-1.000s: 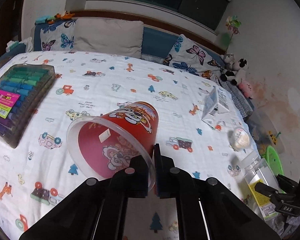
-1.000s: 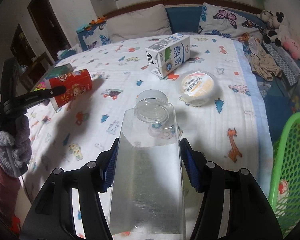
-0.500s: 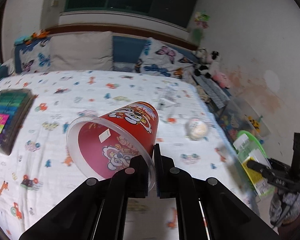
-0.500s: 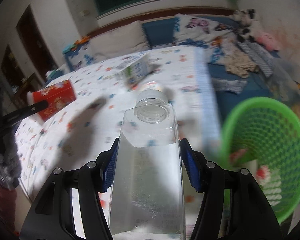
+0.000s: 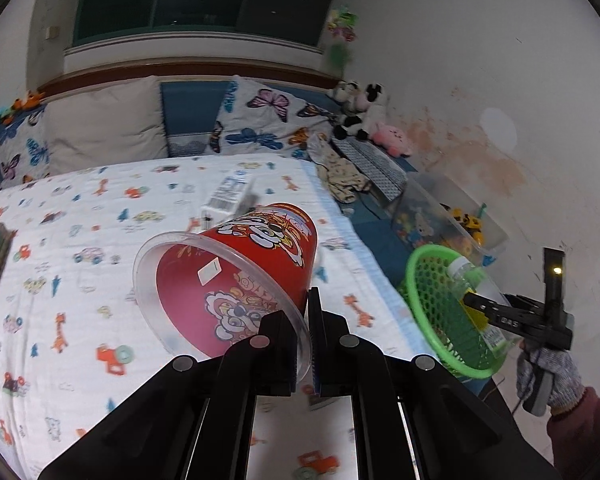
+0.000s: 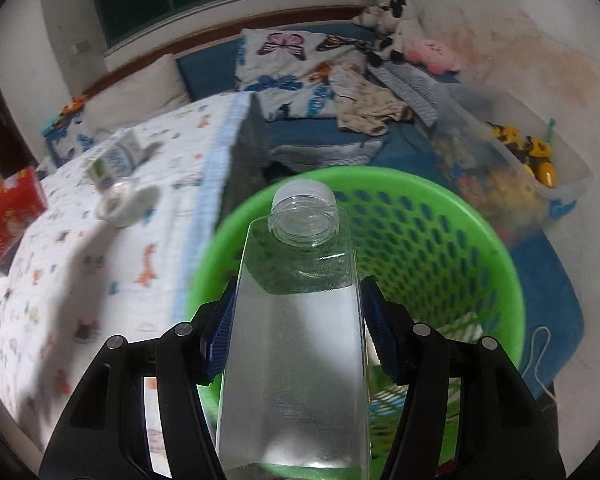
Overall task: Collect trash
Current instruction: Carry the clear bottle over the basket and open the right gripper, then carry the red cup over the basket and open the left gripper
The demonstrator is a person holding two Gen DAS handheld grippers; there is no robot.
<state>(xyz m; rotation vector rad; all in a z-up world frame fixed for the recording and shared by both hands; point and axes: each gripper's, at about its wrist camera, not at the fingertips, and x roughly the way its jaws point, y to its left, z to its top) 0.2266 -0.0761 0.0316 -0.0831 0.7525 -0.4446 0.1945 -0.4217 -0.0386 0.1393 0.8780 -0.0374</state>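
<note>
Two pieces of trash are held. On the left, the cup [image 5: 236, 284] is pinched by its clear rim in the clenched left gripper [image 5: 303, 344], above the bed [image 5: 100, 240], its axis tilted, mouth toward the camera. On the right, the bottle [image 6: 300, 320] is clamped between the right gripper's [image 6: 296, 336] pads, lengthwise along them, cap forward, over the basket [image 6: 480, 248].
</note>
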